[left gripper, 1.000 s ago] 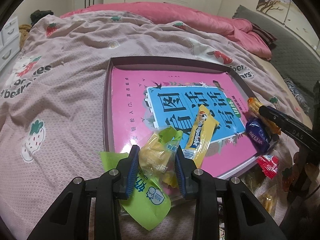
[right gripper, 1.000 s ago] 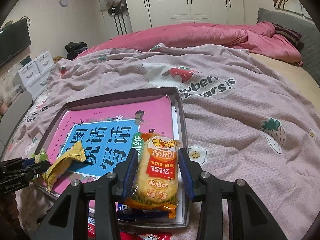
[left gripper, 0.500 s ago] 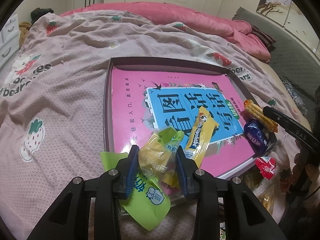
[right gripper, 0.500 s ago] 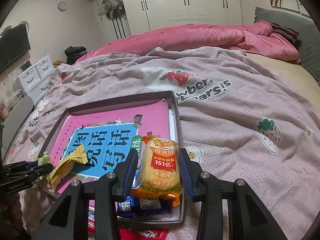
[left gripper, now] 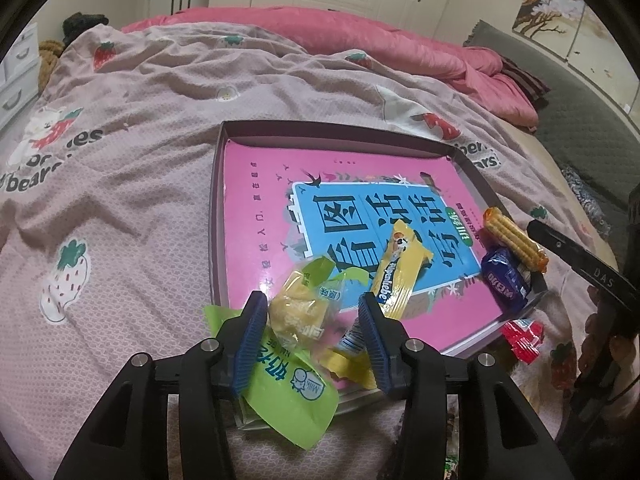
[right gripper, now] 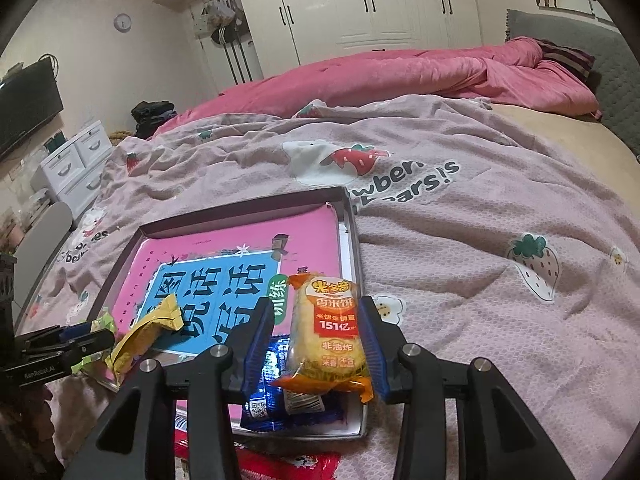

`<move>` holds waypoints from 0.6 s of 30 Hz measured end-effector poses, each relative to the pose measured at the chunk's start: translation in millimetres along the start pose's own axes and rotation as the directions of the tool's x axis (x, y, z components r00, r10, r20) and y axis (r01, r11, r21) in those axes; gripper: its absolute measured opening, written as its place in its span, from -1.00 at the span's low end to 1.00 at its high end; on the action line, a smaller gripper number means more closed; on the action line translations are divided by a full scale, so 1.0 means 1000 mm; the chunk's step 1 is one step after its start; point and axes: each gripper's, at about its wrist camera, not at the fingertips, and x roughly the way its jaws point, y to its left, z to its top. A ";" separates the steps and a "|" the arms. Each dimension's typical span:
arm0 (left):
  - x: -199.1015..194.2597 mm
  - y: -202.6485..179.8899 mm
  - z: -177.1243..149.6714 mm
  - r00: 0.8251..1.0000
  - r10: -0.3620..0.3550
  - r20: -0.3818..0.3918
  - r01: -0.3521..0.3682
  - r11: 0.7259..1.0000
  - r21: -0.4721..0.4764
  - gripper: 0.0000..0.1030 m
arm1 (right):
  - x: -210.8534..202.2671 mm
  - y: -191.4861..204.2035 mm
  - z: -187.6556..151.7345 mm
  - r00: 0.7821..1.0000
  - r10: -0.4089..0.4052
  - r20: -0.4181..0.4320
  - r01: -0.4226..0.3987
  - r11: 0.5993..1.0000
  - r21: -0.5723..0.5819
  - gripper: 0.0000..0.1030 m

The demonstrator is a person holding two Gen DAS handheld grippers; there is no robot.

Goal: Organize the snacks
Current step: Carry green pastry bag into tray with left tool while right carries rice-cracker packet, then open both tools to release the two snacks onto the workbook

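A shallow box [left gripper: 216,208] with a pink and blue book cover inside lies on the bed. My left gripper [left gripper: 314,330] is open around a yellow-green candy packet [left gripper: 300,308] at the box's near edge. A yellow snack bar [left gripper: 396,268] and a green wrapper [left gripper: 288,392] lie beside it. My right gripper [right gripper: 316,344] stands open around an orange rice cracker pack [right gripper: 328,336] over the box's right corner [right gripper: 354,240]; its left finger stands clear of the pack. The pack also shows in the left wrist view [left gripper: 514,240]. A blue packet [right gripper: 280,400] lies under it.
Red wrappers [right gripper: 280,460] lie on the strawberry-print blanket [right gripper: 480,260] in front of the box. A pink duvet [right gripper: 400,76] is bunched at the far side. White drawers [right gripper: 76,160] stand to the left of the bed.
Both grippers have opened wider around their packets. The right gripper has pulled back and risen a little, with the rice cracker pack still between its fingers.
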 end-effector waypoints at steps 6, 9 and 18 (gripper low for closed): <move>-0.005 0.001 0.002 1.000 0.001 0.013 -0.001 1.000 -0.006 0.07 | -0.003 0.002 0.000 1.000 0.002 0.005 -0.002 1.000 -0.003 -0.06; -0.008 0.001 0.003 1.000 0.004 0.022 -0.004 1.000 -0.008 0.08 | -0.004 0.001 -0.001 1.000 0.001 0.005 -0.002 1.000 0.002 -0.06; -0.017 0.001 0.005 0.999 0.010 0.051 -0.010 1.000 0.002 0.35 | -0.006 0.000 -0.001 1.000 0.004 0.005 -0.004 1.000 0.000 0.08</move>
